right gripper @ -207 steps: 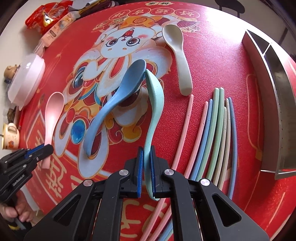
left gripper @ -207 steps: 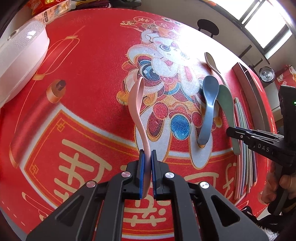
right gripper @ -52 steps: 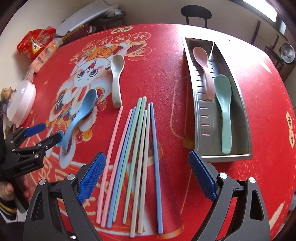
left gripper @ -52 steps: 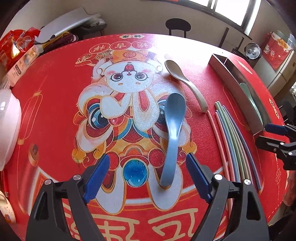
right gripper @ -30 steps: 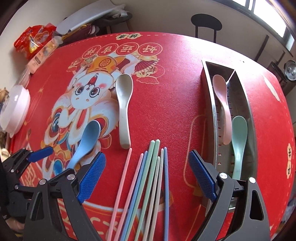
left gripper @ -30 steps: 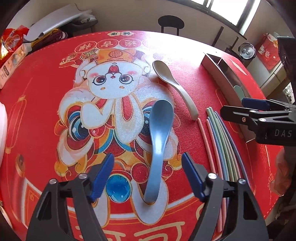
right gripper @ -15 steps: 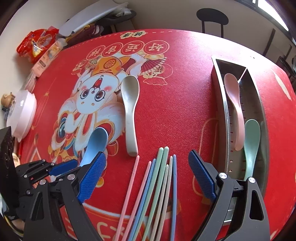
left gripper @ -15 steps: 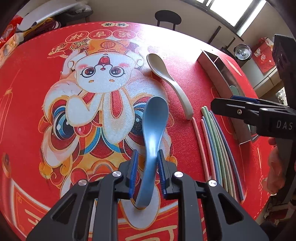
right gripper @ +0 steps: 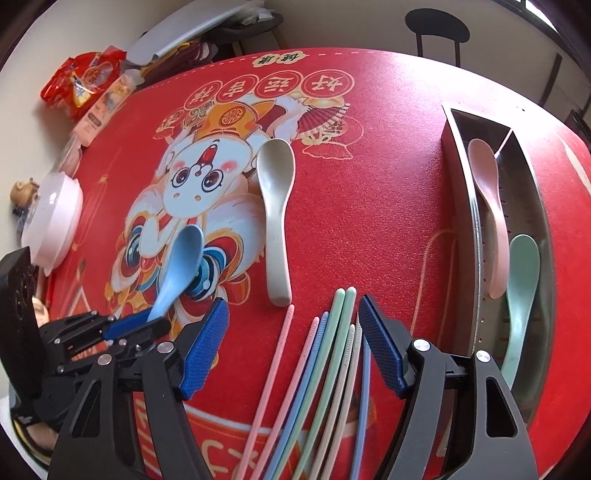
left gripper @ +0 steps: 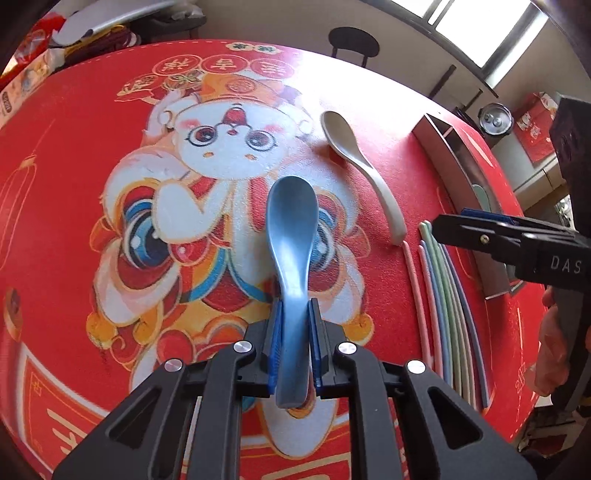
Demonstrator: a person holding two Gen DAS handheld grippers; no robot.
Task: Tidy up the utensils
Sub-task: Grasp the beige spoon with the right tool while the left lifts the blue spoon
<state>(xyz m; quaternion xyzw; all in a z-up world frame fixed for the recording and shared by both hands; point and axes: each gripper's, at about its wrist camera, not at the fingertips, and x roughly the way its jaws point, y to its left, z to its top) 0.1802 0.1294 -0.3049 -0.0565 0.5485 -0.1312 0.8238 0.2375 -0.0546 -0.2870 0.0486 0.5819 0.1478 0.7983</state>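
One blue spoon (left gripper: 291,236) lay on the red mat (left gripper: 74,155), its handle pinched as the left gripper (left gripper: 294,332) closed. Right gripper (right gripper: 291,343) was closing over the chopsticks (right gripper: 332,354), touching none, beside the metal tray (right gripper: 461,206).

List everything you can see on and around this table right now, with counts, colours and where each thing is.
Mat: one, red with a cartoon print, covering the table.
Blue spoon: one, blue, handle between the left claw's pads.
Beige spoon: one, beige, mid-mat.
Chopsticks: several, pink, blue, green, beige, bundled under the right claw.
Tray: one, steel, right side.
Pink spoon: one, in tray.
Green spoon: one, in tray.
Lidded dish: one, white, left edge.
Snack packs: red, far left.
Chair: one, black, beyond table.
Left claw: closing on blue spoon.
Right claw: closing, pads touching nothing.
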